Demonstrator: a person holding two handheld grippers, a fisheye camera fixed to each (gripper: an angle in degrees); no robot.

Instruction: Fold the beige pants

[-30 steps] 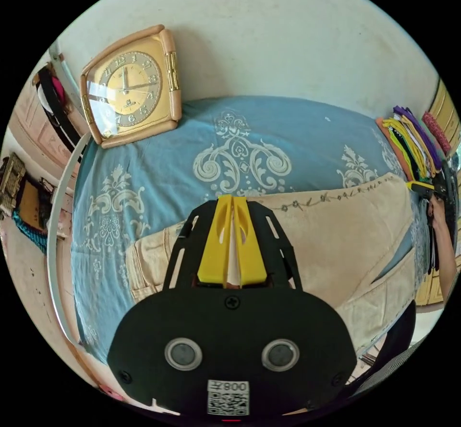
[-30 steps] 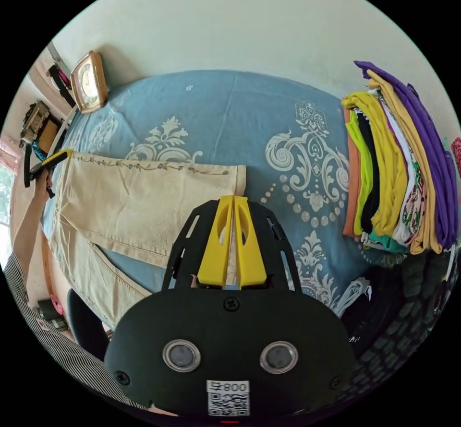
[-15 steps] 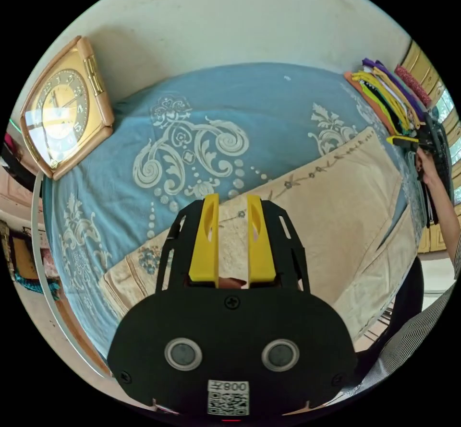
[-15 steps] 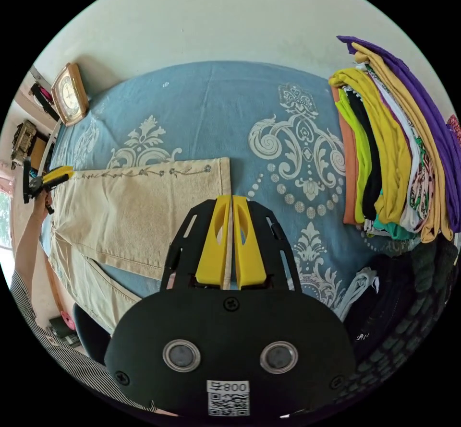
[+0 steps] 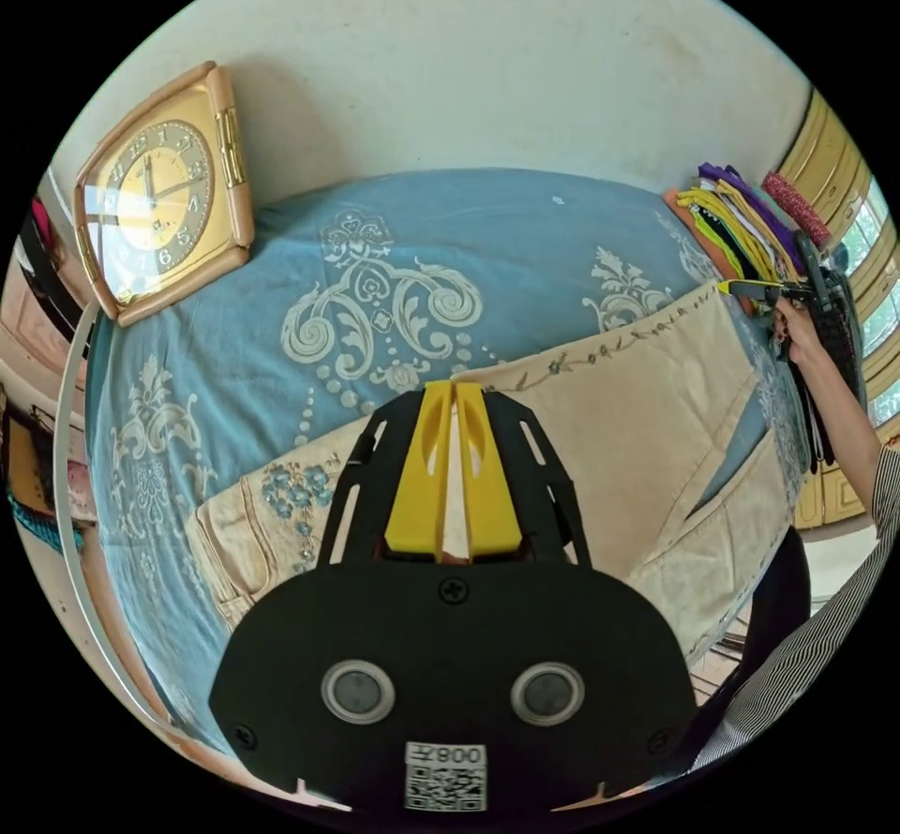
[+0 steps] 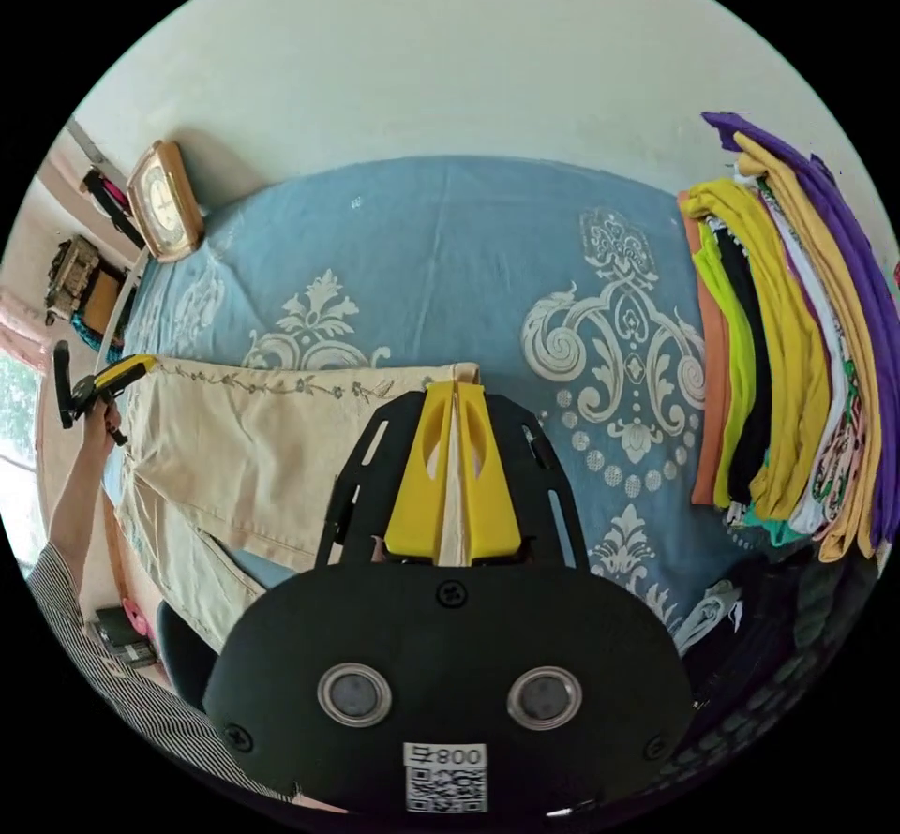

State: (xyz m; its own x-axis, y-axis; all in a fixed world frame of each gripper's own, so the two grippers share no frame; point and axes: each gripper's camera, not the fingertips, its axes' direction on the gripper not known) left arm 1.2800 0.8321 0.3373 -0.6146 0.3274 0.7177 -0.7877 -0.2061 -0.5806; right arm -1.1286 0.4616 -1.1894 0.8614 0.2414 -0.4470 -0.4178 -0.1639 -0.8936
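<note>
We have the beige pants [image 5: 647,422] spread on the blue bedspread [image 6: 450,234] toward its near edge, left gripper [image 5: 455,394] and right gripper [image 6: 456,395] each clamped on them, and no cross fold yet made.

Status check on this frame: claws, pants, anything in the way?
Left claw shut on pants at waist end. Right claw shut on leg hem. Pants flat on bed. Clothes stack clear.
</note>
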